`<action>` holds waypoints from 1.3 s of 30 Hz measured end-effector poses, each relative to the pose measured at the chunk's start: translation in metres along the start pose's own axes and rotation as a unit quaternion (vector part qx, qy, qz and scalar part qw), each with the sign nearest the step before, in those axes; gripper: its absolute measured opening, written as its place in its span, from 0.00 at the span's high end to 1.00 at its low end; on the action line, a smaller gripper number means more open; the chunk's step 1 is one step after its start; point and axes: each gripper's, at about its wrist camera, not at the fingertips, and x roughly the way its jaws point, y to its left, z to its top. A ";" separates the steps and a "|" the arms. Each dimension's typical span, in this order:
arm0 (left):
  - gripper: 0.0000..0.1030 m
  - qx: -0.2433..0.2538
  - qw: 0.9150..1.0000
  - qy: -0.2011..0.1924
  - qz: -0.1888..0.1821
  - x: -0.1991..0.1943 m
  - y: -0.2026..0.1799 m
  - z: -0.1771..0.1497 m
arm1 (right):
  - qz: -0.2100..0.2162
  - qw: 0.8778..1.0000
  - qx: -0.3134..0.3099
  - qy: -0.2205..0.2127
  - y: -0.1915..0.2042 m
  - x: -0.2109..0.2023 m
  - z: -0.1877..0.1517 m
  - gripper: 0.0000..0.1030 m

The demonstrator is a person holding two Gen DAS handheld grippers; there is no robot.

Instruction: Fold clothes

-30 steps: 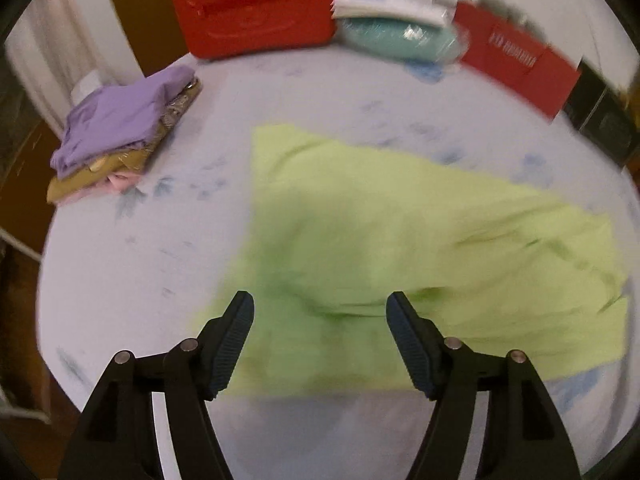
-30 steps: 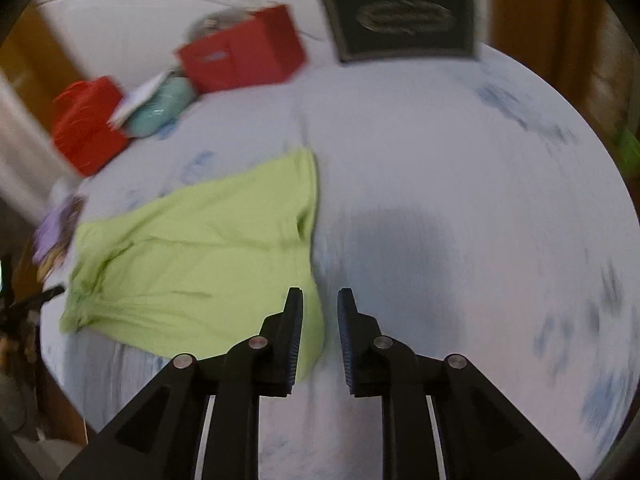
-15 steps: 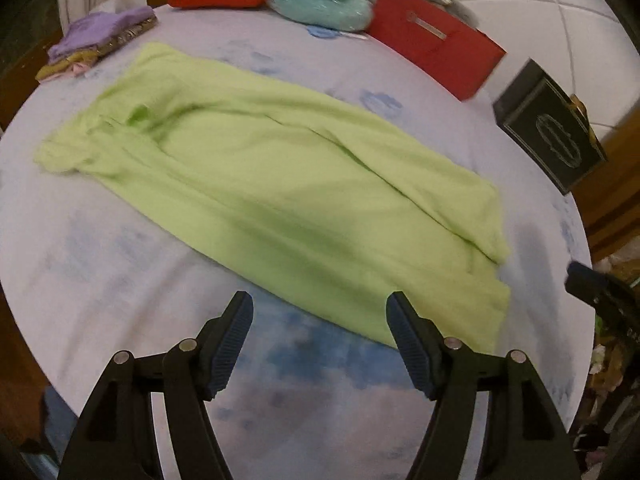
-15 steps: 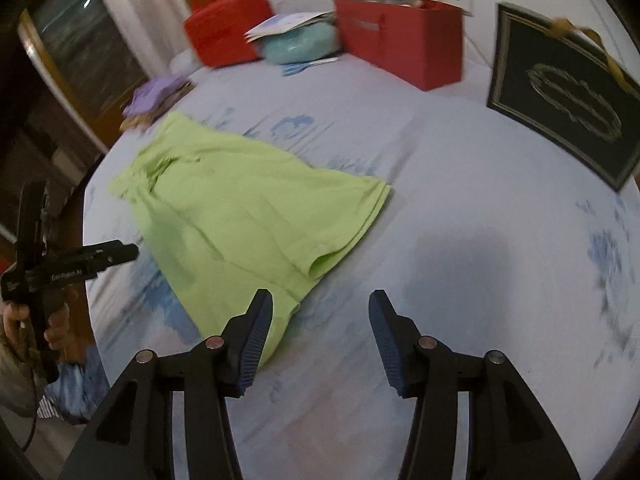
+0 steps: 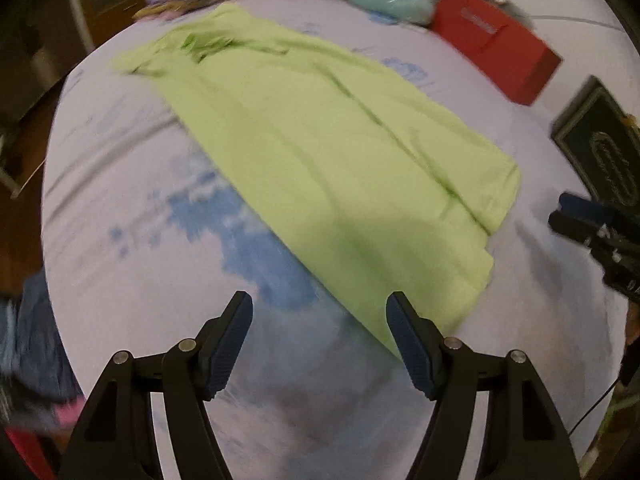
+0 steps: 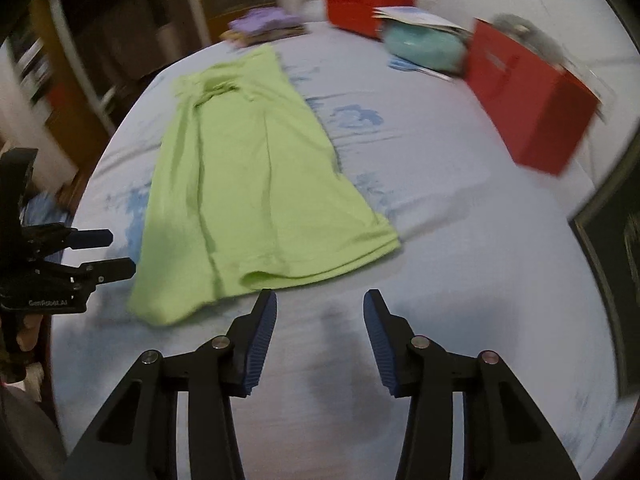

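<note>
Grippers both tilt down over the bed: your left gripper [image 5: 319,334] holds its jaws wide with nothing between them, at the near edge of the shirt [image 5: 332,152]; your right gripper [image 6: 319,330] is closing on nothing, just short of the hem. That lime shirt, soft and creased, lies flat on the pale bedsheet [image 6: 460,240].

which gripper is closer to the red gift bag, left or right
Right. The right gripper is past the green shirt's hem, on the red gift bag's side; the left gripper is at the shirt's opposite edge.
</note>
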 end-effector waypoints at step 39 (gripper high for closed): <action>0.33 -0.062 0.995 -0.040 0.067 0.018 -0.057 -0.003 | 0.056 0.991 -0.120 0.009 -0.020 0.073 0.026 0.80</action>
